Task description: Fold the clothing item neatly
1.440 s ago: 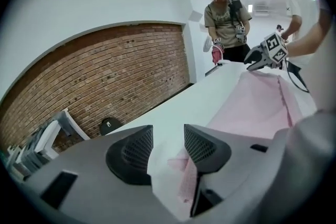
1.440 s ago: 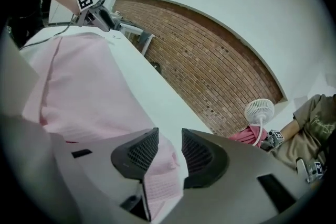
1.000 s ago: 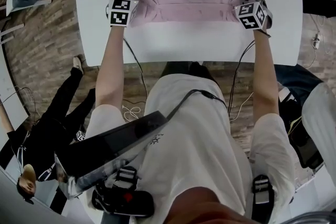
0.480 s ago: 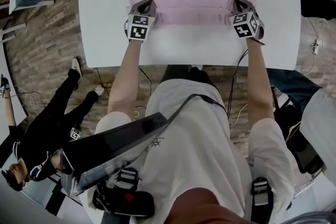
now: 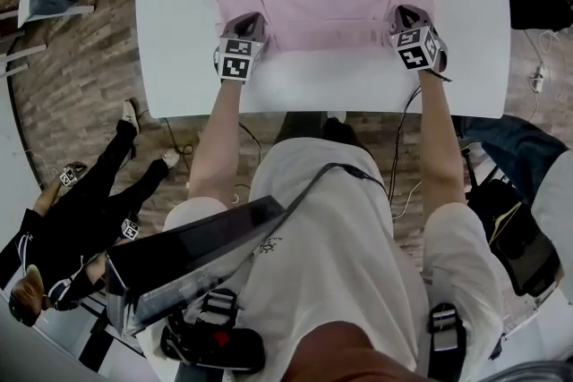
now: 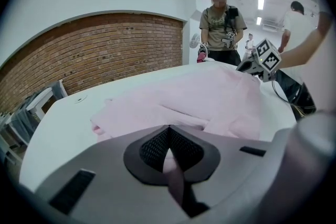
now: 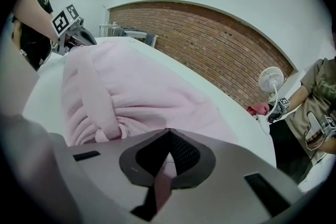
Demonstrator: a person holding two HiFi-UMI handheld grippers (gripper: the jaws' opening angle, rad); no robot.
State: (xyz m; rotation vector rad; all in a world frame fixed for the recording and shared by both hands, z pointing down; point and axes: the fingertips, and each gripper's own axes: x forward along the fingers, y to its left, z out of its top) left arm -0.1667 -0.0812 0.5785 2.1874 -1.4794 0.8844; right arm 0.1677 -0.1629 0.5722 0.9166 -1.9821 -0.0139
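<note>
I have pulled my left gripper (image 5: 248, 22) inward and towards me, my right gripper (image 5: 405, 16) towards me, dragging the near edge of the pale pink cloth garment (image 5: 322, 0) along.

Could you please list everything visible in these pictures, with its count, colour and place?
garment: one, pink, spread on the table
table: one, white, before the person
brick wall: one, brown, behind the table
fan: one, white, past the table, near the brick wall
bystander: one, in black, standing at the person's left
left gripper: one, grey, jaws shut on the garment's near left corner
right gripper: one, grey, jaws shut on the garment's near right corner
</note>
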